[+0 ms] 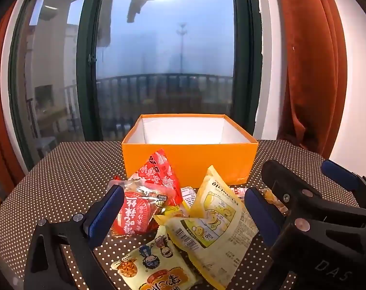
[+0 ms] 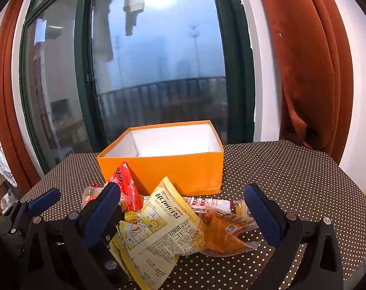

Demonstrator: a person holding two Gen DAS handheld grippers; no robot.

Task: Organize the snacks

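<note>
centrally, a heap of snack packets (image 1: 183,217) lies on the dotted tablecloth (image 1: 62,174), touching the near wall of the empty orange box (image 1: 190,162) at 12 o'clock. left gripper (image 1: 183,215) and right gripper (image 2: 183,210) hover with jaws spread wide, holding nothing. the yellow packet (image 2: 158,227) looks light, crinkly and slippery; its contents are likely brittle, so a pinch on the flat sealed edge seems safest
</note>
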